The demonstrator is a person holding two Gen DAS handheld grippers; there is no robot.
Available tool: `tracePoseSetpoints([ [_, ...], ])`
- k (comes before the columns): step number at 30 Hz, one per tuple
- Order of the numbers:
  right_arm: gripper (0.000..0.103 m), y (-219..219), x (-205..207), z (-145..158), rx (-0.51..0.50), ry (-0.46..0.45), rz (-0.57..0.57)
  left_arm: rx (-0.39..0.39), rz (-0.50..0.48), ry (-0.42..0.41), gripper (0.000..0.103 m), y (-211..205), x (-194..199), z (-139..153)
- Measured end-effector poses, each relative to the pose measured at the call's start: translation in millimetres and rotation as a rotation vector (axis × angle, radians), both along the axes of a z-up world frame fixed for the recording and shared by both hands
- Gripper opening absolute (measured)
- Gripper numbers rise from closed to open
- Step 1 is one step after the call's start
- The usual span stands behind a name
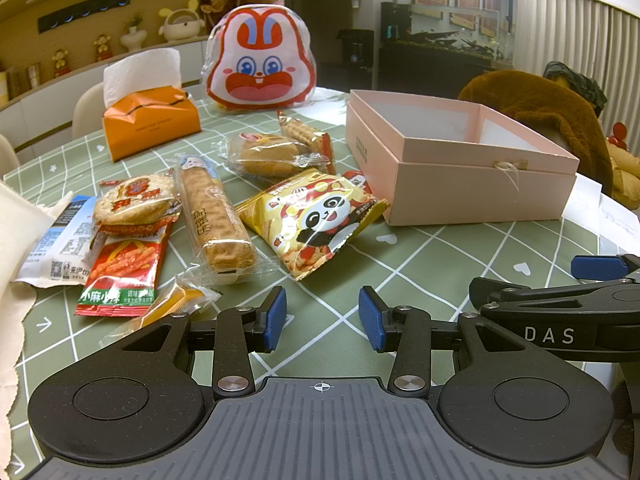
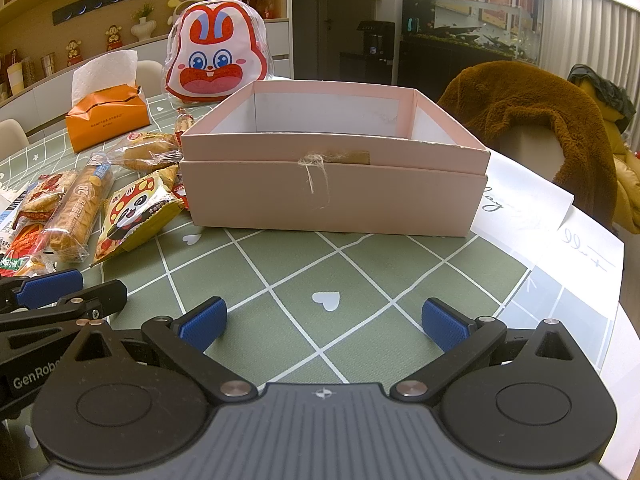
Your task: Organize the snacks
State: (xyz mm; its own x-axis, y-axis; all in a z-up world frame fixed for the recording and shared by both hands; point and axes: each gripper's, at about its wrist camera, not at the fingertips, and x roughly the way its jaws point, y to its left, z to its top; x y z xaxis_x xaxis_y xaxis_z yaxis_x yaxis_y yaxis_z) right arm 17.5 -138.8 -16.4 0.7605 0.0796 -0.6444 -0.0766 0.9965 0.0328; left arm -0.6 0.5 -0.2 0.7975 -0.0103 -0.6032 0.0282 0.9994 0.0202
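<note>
— How's the light on my cameras?

— Warm and indoor, brightest from a blown-out strip at the upper right of both views. The doorway behind is dark.

— Glare?

— Sheen on the panda snack bag (image 1: pixel 316 220) and bunny pouch (image 1: pixel 260 60).

— Sharpness?

— Centre crisp; fisheye bends the bench (image 2: pixel 360 264) edges, corners vignette black.

On the table (image 1: pixel 460 264), the open box (image 1: pixel 460 160) is sitting at two o'clock in the left wrist view, with the panda snack bag (image 1: pixel 316 220) lying just beside it at eleven o'clock. The long biscuit pack (image 1: pixel 216 216) is lying left of that bag, the round cracker pack (image 1: pixel 136 200) further left. The tissue box (image 1: pixel 150 120) and rabbit bag (image 1: pixel 260 60) are standing behind them
</note>
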Motion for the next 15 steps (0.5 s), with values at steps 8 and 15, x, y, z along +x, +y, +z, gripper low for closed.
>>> tracePoseSetpoints([
  [8, 0.103, 0.2, -0.1, 0.0, 0.000, 0.000, 0.000, 0.000, 0.000, 0.000, 0.047, -0.1, 0.0, 0.0],
  [15, 0.103, -0.3, -0.8, 0.5, 0.000, 0.000, 0.000, 0.006, 0.001, -0.001, 0.047, 0.0, 0.7, 0.2],
])
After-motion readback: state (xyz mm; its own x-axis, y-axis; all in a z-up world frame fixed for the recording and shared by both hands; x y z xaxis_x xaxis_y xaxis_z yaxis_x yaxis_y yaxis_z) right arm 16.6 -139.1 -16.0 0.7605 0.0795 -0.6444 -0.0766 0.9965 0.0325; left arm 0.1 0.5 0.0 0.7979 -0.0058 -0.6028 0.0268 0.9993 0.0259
